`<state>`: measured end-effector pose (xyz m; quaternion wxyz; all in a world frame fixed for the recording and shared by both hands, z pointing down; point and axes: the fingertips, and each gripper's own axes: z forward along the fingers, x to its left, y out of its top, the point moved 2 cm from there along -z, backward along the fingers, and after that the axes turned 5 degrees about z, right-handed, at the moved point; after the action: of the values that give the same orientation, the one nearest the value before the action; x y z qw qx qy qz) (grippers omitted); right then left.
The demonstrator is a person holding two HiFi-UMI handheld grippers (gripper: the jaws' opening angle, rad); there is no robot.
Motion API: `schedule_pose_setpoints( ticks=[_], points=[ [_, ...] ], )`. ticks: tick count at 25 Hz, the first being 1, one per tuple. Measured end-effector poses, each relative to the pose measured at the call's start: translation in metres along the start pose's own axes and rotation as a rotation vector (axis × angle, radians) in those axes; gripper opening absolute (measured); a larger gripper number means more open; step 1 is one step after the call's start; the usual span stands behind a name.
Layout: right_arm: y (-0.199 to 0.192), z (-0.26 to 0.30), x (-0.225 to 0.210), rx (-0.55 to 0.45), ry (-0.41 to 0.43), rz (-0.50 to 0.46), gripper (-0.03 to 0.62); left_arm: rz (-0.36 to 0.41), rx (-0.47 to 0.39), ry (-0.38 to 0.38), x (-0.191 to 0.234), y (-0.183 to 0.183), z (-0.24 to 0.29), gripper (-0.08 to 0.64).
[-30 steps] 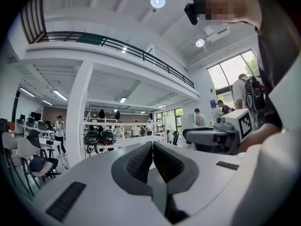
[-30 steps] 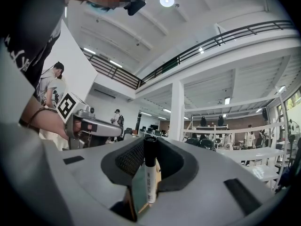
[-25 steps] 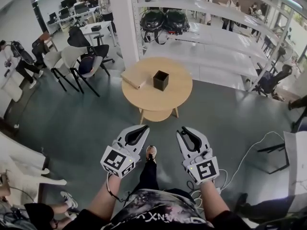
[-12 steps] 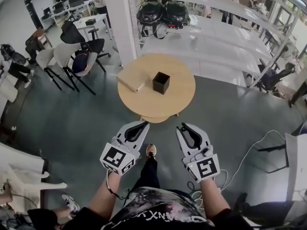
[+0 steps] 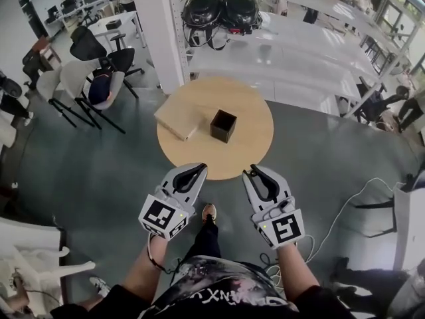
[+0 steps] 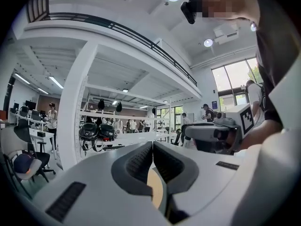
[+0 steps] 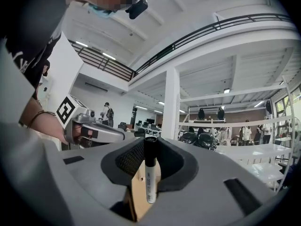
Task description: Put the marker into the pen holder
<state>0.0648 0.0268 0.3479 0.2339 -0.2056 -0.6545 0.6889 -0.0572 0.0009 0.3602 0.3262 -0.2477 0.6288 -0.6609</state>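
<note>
Bright, big workshop room with a grey floor, and a round wooden bench (image 5: pixel 255 145) just ahead of the person. On the bench sits a black square pen holder (image 5: pixel 223 125), open on top. A flat wooden block (image 5: pixel 175 117) lies just to its left.

The right hand-held gripper (image 5: pixel 251 172) is clenched on the marker (image 7: pixel 149 169), which stands upright between its jaws, dark end up. The left hand-held gripper (image 5: pixel 200 169) is squeezed closed with nothing in it. Both are by the near edge of the bench, apart from the holder.

I think this is the carrying step. To do it well, bring the marker right above the hole, hold it straight, lower its bottom end inside, then let go slowly.
</note>
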Motion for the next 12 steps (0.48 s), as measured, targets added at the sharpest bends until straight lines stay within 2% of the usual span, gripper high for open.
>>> schedule_pose_setpoints(
  ticks=[12],
  points=[
    [0.006,0.104,-0.046,0.018,-0.020,0.012,0.077,-0.032,0.009,-0.031,0.096,-0.005,0.064,0.022]
  ],
)
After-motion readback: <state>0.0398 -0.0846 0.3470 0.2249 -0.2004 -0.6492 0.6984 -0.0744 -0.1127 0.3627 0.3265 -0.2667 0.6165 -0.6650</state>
